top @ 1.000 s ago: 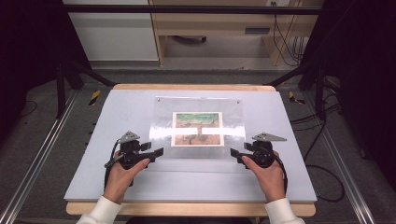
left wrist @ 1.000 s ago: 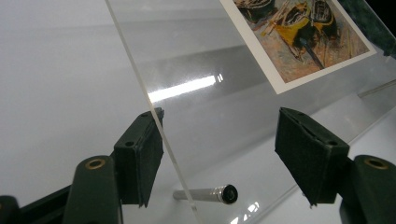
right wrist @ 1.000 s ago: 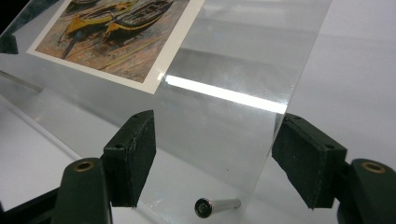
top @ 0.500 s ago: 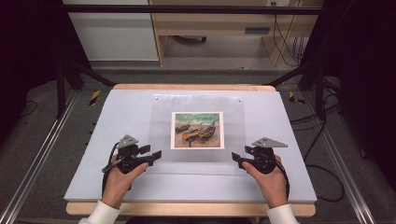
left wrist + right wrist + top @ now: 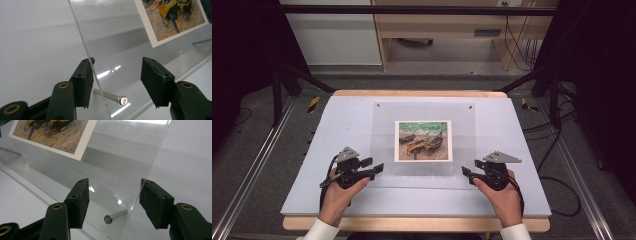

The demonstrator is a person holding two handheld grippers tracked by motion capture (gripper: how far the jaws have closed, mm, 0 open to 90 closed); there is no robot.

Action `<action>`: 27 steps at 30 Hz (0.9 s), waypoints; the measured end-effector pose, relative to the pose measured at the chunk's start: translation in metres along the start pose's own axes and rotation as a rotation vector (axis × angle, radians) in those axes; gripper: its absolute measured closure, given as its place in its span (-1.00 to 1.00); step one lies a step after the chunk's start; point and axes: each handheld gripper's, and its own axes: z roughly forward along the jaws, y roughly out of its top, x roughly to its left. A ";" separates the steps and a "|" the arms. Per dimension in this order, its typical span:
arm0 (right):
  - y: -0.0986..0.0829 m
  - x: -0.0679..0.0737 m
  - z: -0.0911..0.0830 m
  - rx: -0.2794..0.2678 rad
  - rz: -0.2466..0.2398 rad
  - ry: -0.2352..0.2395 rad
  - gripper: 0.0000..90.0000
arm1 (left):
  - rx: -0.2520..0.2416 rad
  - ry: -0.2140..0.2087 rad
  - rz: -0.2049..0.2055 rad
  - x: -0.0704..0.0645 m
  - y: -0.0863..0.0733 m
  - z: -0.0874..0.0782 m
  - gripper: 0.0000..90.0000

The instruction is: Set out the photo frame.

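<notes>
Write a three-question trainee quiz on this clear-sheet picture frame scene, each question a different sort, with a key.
1. True or false: the left gripper has its jaws spread, with the side edge of the clear acrylic sheet between them.
2. What lies under that sheet? A) a blank card B) a white-bordered painted print of boats on a beach C) a metal plate
3. Fill in: between the open jaws of the right gripper, a small silver metal ____ sticks out of the sheet's corner.

Key: 1 true; 2 B; 3 pin (standoff bolt).
</notes>
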 end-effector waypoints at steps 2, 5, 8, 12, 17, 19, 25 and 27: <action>-0.001 0.000 -0.001 -0.001 -0.014 -0.004 -0.06 | -0.001 0.002 0.002 0.000 -0.001 -0.001 -0.02; -0.002 0.001 -0.002 0.000 -0.005 -0.004 -0.05 | -0.002 0.001 0.000 -0.001 -0.002 -0.002 0.00; -0.003 0.001 -0.003 -0.003 -0.009 -0.004 -0.02 | -0.008 0.000 -0.010 0.000 -0.003 -0.003 0.03; -0.004 0.001 -0.003 -0.003 -0.010 -0.005 0.00 | -0.008 0.004 -0.013 -0.001 -0.004 -0.004 0.04; -0.005 0.002 -0.005 -0.001 -0.013 -0.009 0.04 | -0.006 0.012 -0.007 -0.003 -0.005 -0.005 0.06; -0.006 0.003 -0.006 -0.003 -0.012 -0.011 0.05 | -0.006 0.015 -0.005 -0.004 -0.006 -0.006 0.07; -0.009 0.005 -0.007 0.000 -0.019 -0.017 0.08 | -0.004 0.015 -0.008 -0.004 -0.008 -0.008 0.12; -0.010 0.005 -0.008 -0.002 -0.019 -0.018 0.09 | -0.003 0.017 -0.003 -0.004 -0.008 -0.009 0.13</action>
